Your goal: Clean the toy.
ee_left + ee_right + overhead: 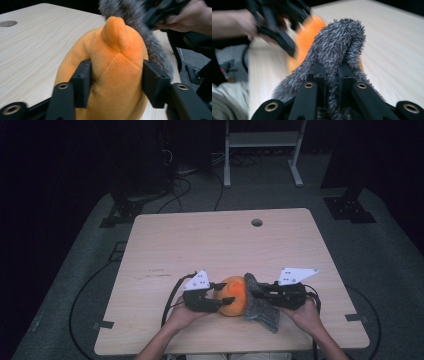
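The left gripper [216,296] has its jaws pressed against both flanks of a round orange plush toy [233,295] with a stubby nub on top, which sits between them on the pale wooden worktop [210,245] and bulges out above the black pads [82,82]. The right gripper [256,295] has its jaws drawn narrow on a fold of shaggy grey fleece cloth [260,306], which rises ahead of those jaws and drapes down below them. The cloth lies against the far side of the toy, so the two grippers face each other across it.
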Demonstrator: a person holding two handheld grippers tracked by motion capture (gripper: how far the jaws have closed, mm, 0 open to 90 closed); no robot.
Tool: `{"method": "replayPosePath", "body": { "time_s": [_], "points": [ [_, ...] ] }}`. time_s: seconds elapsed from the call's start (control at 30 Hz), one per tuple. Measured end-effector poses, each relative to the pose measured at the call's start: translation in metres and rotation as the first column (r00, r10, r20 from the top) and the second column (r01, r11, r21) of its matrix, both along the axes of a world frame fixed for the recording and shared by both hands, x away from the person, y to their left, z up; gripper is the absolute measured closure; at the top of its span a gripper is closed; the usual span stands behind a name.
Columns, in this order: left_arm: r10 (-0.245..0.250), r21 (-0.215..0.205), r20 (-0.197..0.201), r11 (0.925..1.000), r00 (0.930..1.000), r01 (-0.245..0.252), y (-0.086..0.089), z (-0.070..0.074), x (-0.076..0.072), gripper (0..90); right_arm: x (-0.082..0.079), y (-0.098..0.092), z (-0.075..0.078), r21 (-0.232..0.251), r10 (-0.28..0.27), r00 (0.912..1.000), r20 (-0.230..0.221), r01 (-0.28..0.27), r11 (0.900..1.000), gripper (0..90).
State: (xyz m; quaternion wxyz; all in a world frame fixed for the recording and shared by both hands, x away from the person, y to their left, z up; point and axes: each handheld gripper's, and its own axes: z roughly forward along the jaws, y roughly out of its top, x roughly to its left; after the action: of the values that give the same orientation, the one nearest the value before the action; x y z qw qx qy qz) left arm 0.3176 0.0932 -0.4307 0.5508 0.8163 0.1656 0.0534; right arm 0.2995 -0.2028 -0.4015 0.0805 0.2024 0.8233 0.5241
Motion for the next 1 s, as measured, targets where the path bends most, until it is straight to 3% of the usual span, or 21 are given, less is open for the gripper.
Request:
{"method": "replayPosePath", "body": {
  "time_s": [0.07,0.13,0.23,0.33,0.43,0.5,0.6,0.67,0.73,0.8,0.9,1.0],
  "points": [
    [0.004,-0.002,-0.009,1.0000,0.9999,-0.004,0.000,0.000,0.001,49.0,-0.003,0.007,0.007,0.014,0.024,0.9993,0.029,-0.024,1.000,80.0],
    [0.006,0.001,-0.010,1.0000,0.9999,-0.006,0.001,0.000,0.001,49.2,-0.003,0.014,0.011,-0.011,0.031,0.9983,0.049,-0.030,0.999,80.0],
    [0.015,-0.003,-0.027,0.9999,0.9995,-0.015,0.004,-0.001,0.003,49.5,0.002,0.014,0.003,-0.029,0.022,0.9993,0.030,-0.021,0.999,80.1],
    [0.022,-0.023,-0.052,0.9995,0.9984,-0.023,0.006,-0.002,0.006,49.5,0.005,0.005,-0.010,-0.081,-0.009,0.9999,0.009,0.009,0.997,80.2],
    [0.020,-0.026,-0.048,0.9994,0.9986,-0.021,0.005,-0.002,0.006,49.6,0.003,-0.007,-0.016,-0.111,-0.032,0.9993,-0.020,0.030,0.993,80.1],
    [0.019,-0.027,-0.048,0.9994,0.9986,-0.021,0.005,-0.003,0.006,49.8,0.001,-0.008,-0.011,-0.091,-0.025,0.9996,-0.014,0.023,0.996,80.1],
    [0.010,-0.018,-0.038,0.9998,0.9992,-0.011,0.003,-0.003,0.005,50.1,0.001,0.001,0.008,-0.039,0.006,0.9994,0.033,-0.005,0.999,80.0],
    [0.003,-0.015,-0.033,0.9999,0.9994,-0.003,0.004,-0.002,0.004,50.0,0.005,0.008,0.014,-0.048,0.017,0.9989,0.045,-0.014,0.999,80.0],
    [-0.020,-0.007,-0.005,0.9998,0.9998,0.020,0.004,-0.002,0.002,44.9,0.011,0.012,0.008,-0.079,0.027,0.9995,0.014,-0.026,0.997,80.0],
    [-0.032,-0.003,0.001,0.9995,0.9995,0.032,0.003,-0.002,0.001,34.8,0.013,0.010,0.000,-0.073,0.034,0.9992,-0.020,-0.036,0.997,80.0],
    [-0.047,0.003,0.024,0.9989,0.9986,0.047,-0.002,-0.003,0.000,39.8,0.010,0.003,-0.004,-0.075,0.027,0.9987,-0.044,-0.030,0.997,80.0],
    [-0.061,0.012,0.028,0.9981,0.9978,0.060,-0.005,-0.003,-0.002,48.2,0.007,0.000,0.004,-0.093,0.042,0.9977,-0.054,-0.046,0.995,79.9]
  ]
}}
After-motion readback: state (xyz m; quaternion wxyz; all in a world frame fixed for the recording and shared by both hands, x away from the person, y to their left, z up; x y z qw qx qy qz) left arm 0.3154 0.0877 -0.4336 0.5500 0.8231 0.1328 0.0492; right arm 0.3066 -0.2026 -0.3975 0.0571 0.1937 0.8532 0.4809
